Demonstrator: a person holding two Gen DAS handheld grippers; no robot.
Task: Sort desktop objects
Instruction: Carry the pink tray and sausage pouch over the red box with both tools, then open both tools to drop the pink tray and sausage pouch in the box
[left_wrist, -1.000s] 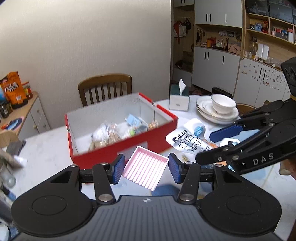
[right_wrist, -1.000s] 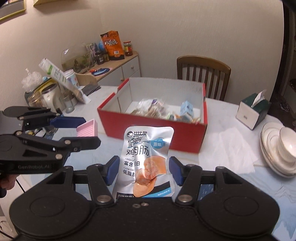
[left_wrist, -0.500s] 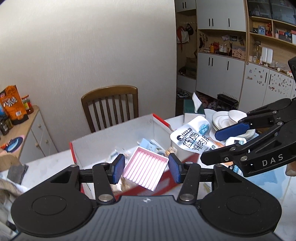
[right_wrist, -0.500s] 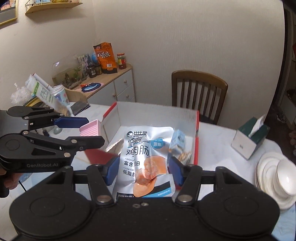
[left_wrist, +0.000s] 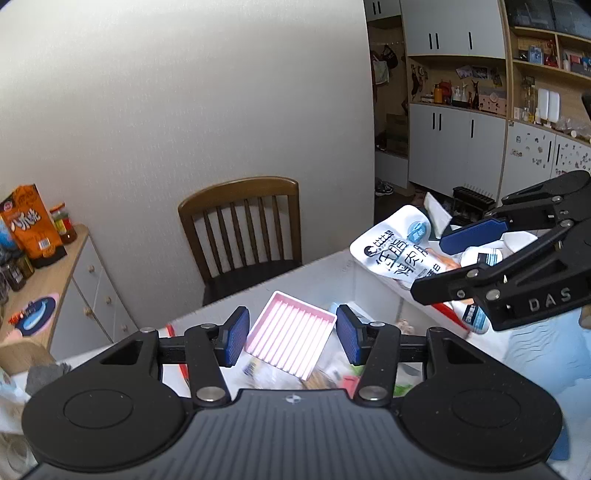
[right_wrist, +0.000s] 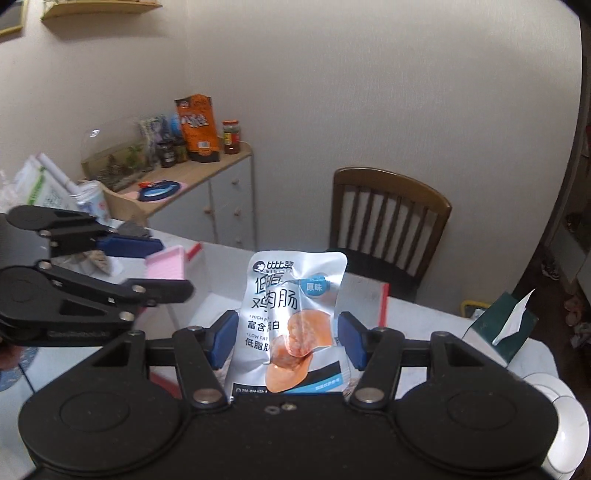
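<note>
Two grippers: both loaded, side by side above the red box.
Left gripper: blue pads closed on a pink ribbed tray, which tilts between them with its grooves running away from the camera.
Right gripper: pads clamped on the sides of a silver chicken sausage packet, which stands upright, its printed face to the camera.
Red box: white inside, red outside, directly under both loads; loose wrappers and small packets lie in it, blurred.
Crossing views: in the left wrist view the right gripper comes in from the right with the packet curled over the box's far corner; in the right wrist view the left gripper comes in from the left with the tray seen edge-on.
In the way: each gripper's black body hides the near part of the box and table.
Beyond the box: a wooden chair against the wall.
Sideboard: an orange snack bag, a red-lidded jar and darker jars stand on it.
Right side of table: a green tissue box and a white dish at the edge.
</note>
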